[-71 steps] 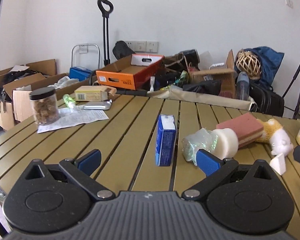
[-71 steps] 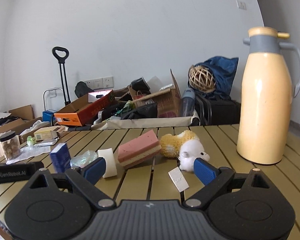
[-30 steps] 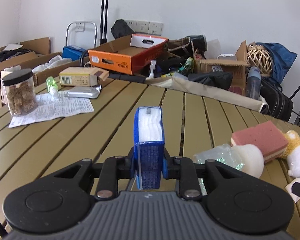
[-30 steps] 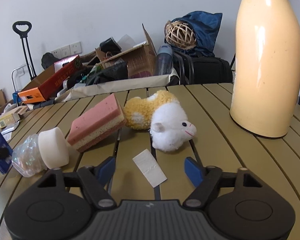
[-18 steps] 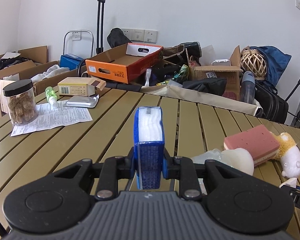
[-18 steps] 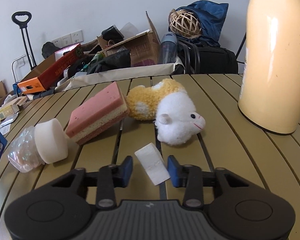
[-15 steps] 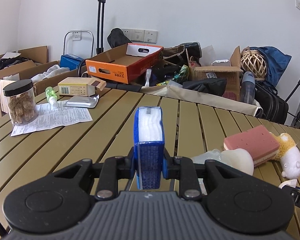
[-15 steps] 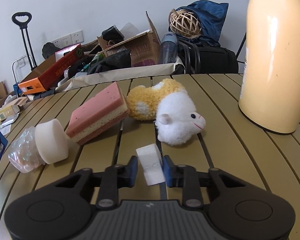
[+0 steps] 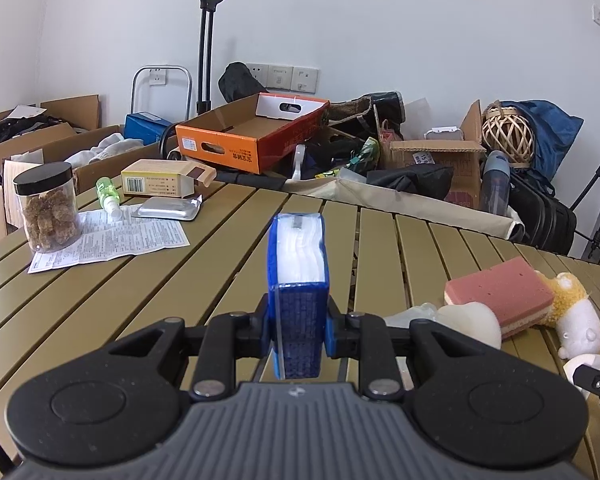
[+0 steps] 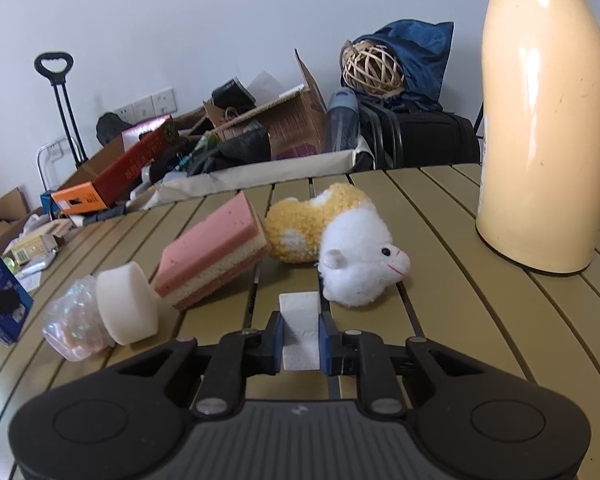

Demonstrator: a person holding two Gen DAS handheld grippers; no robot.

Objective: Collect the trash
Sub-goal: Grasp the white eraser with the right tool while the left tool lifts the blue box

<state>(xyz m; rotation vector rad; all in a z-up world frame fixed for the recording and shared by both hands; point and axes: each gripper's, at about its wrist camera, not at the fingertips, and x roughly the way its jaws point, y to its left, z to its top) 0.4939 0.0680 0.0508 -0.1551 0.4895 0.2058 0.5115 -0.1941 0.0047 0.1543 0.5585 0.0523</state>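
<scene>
A small blue tissue pack (image 9: 298, 300) is clamped upright between the closed jaws of the left gripper (image 9: 298, 330), at the 6 o'clock edge of the left wrist view, above the slatted table (image 9: 140, 280). It is judged light and soft, with a slick wrapper, so it is best pinched across its flat sides, as it is now. A folded white paper scrap (image 10: 299, 330) is pinched by the right gripper (image 10: 300, 340), whose jaws are closing on it; it is judged nearly weightless and easily crushed, so a light squeeze at its middle is thought enough. At 10 o'clock in the right wrist view, a crumpled clear bottle with a white cap (image 10: 100, 316) is seen lying on its side, with a pink sponge (image 10: 216, 252) and a plush sheep (image 10: 340, 256) towards 12 o'clock. A black-lidded jar (image 9: 48, 204) at 9 o'clock in the left view is filled with brown lumps; an orange cardboard box (image 9: 256, 132) beyond the table looks empty. No bin is seen.
</scene>
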